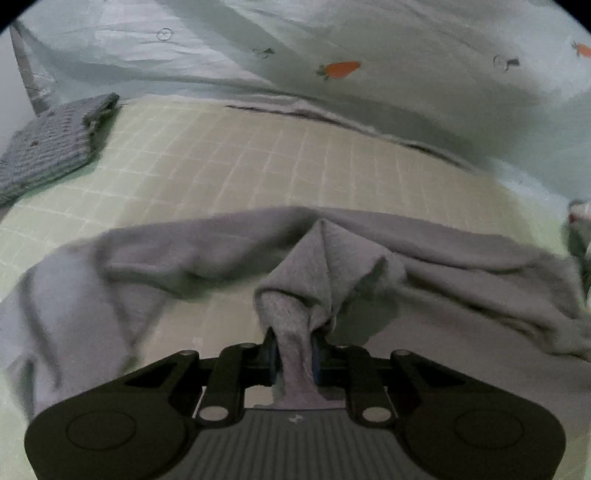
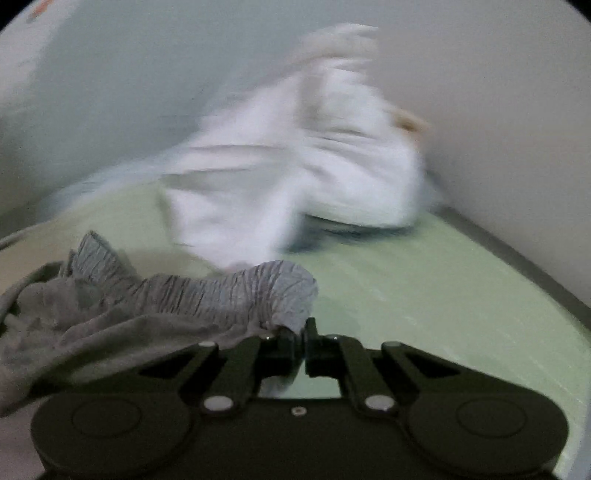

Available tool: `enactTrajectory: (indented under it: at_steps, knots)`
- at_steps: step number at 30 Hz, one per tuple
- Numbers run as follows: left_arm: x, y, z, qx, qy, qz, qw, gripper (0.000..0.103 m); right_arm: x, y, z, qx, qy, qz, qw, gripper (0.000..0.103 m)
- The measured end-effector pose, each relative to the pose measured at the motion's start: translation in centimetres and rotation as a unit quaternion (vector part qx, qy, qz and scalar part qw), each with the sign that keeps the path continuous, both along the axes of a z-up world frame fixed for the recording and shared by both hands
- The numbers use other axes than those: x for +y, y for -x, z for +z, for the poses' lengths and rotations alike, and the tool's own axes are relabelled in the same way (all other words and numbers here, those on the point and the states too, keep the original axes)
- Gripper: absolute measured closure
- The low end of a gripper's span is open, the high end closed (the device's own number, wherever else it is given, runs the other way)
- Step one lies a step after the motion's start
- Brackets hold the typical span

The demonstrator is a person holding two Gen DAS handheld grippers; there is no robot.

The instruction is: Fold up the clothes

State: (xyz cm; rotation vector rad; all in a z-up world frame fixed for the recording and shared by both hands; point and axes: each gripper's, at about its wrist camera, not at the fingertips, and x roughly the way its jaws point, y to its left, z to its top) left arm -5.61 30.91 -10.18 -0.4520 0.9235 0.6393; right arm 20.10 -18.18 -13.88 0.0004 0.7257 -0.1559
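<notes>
Green gridded mat (image 1: 258, 166) lay under everything, a carrot-print sheet (image 1: 369, 55) behind. My left gripper (image 1: 293, 354) pinched the grey garment (image 1: 461, 266), bunched and draped across the mat; my right gripper (image 2: 303, 350) pinched its ribbed hem (image 2: 221, 291). I judged it mid-spread: next, pull apart and lay flat.

Pale green grid-lined mat (image 1: 280, 162) covering the worktop, metal rim (image 2: 524, 258) along the right edge. Behind it, light sheet (image 1: 369, 33) with little carrot prints (image 1: 339, 69), draped like a backdrop. Plain off-white wall (image 2: 498, 92) to the right. Dim, soft light overall.
</notes>
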Motion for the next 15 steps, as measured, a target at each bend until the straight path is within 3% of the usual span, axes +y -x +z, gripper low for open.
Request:
enactTrajectory:
  at_steps: [4,7,9,10,11,14,15]
  knots:
    - [2.5,4.7,-0.6,0.005,0.023,0.065,0.9976,0.084,-2.3,3.1,-0.4,0.018,0.004,-0.023,1.0,0.097]
    - [4.7,8.6,-0.2,0.03,-0.012,0.143,0.9892,0.084,-1.5,4.7,-1.0,0.039,0.019,-0.016,0.999,0.094]
    - [6.2,11.2,0.6,0.017,-0.014,0.18,0.9835,0.083,0.1,5.6,-0.9,0.042,0.044,-0.01,0.998,0.08]
    - [6.6,12.2,0.9,0.005,-0.01,0.19,0.9816,0.08,0.8,6.0,-0.7,0.039,0.055,-0.009,0.998,0.061]
    - [6.7,12.9,1.2,-0.009,-0.004,0.194,0.9809,0.078,1.4,6.4,-0.3,0.032,0.061,-0.009,0.998,0.049]
    - [6.2,13.5,1.7,-0.038,0.01,0.176,0.9836,0.063,3.7,7.2,0.7,0.017,0.066,0.009,0.998,0.04]
    - [5.7,13.1,1.7,-0.043,0.015,0.159,0.9863,0.054,4.5,7.3,0.9,0.014,0.065,0.017,0.998,0.03]
